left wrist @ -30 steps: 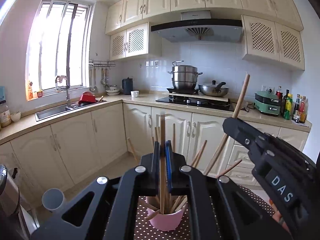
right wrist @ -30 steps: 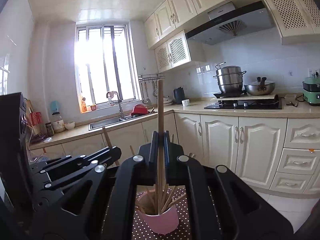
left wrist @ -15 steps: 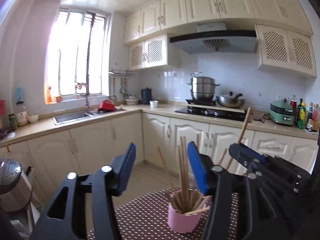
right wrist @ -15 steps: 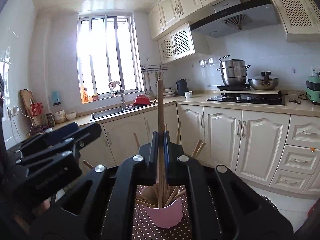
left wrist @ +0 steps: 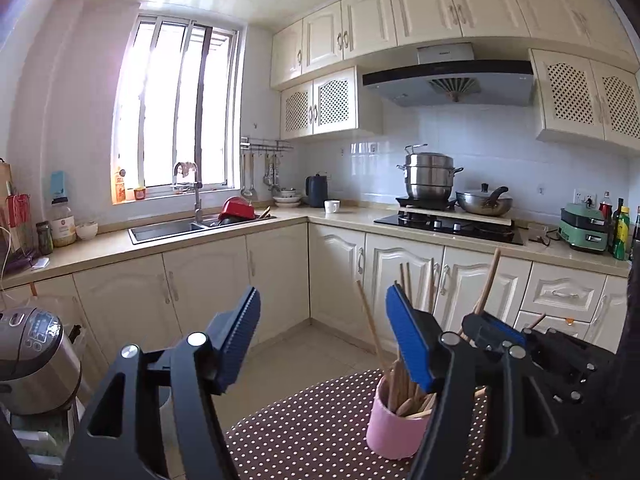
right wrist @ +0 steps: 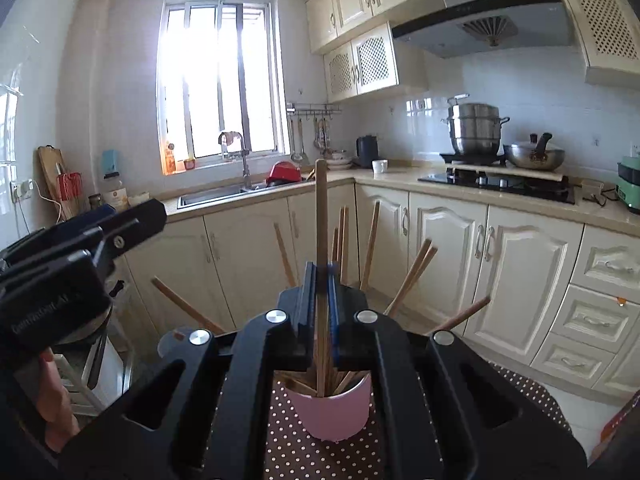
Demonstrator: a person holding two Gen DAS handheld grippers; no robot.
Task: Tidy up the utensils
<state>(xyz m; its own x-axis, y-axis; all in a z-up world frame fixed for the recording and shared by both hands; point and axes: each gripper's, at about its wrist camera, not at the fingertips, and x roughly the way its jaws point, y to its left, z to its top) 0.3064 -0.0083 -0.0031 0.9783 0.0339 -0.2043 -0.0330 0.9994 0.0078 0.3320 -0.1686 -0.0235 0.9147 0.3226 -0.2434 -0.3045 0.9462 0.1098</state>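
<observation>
A pink cup (left wrist: 394, 426) (right wrist: 330, 412) stands on a brown polka-dot tablecloth (left wrist: 312, 424) and holds several wooden chopsticks (left wrist: 404, 360) that fan outward. My left gripper (left wrist: 322, 340) is open and empty, up and to the left of the cup. My right gripper (right wrist: 320, 288) is shut on a wooden chopstick (right wrist: 321, 216), held upright with its lower end inside the cup. The right gripper also shows in the left wrist view (left wrist: 492, 332), just right of the cup. The left gripper shows at the left edge of the right wrist view (right wrist: 80, 248).
A rice cooker (left wrist: 32, 360) stands at the left below the table level. Kitchen cabinets (right wrist: 460, 272), a sink (left wrist: 168, 230) and a stove with pots (left wrist: 448, 220) lie beyond the table's far edge.
My left gripper opened, let go of its chopstick into the cup and drew back to the left. My right gripper stayed shut on its chopstick over the cup.
</observation>
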